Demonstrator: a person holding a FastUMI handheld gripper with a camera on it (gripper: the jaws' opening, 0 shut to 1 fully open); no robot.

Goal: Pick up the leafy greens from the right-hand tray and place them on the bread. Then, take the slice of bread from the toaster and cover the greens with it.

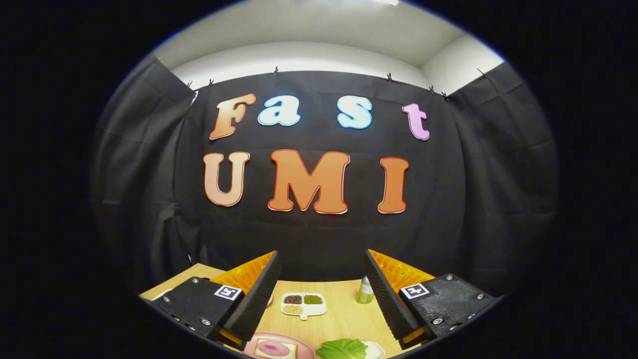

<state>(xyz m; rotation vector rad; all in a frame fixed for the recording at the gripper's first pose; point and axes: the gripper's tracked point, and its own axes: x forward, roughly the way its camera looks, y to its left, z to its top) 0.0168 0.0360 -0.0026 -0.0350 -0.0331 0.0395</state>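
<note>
From my remote seat I see the gripper (pixel 321 294) held high above a pale wooden table (pixel 339 311), its two fingers spread wide apart with nothing between them. Low in the gap between the fingers, near the table's closer edge, lie the leafy greens (pixel 342 348), a bright green ruffled leaf resting partly on a small white tray (pixel 375 350). Just beside them to the left sits a pink plate (pixel 304 347) carrying a slice of bread (pixel 275 348) with a pinkish round topping on it. Farther off, beyond the fingertips, stands a white divided dish (pixel 303 305) with three compartments of dark red, green and tan grains, and a small green bottle (pixel 365 291) close to the right finger. I judge the greens to be very light, soft and floppy, likely to tear or slip if squeezed hard, so I would pinch them gently across the thicker middle rib or a bunched fold, not a thin edge. The bread should be light, slightly springy and crumbly. Each finger mount bears a square black-and-white marker; the bottle's label is too small to read.
</note>
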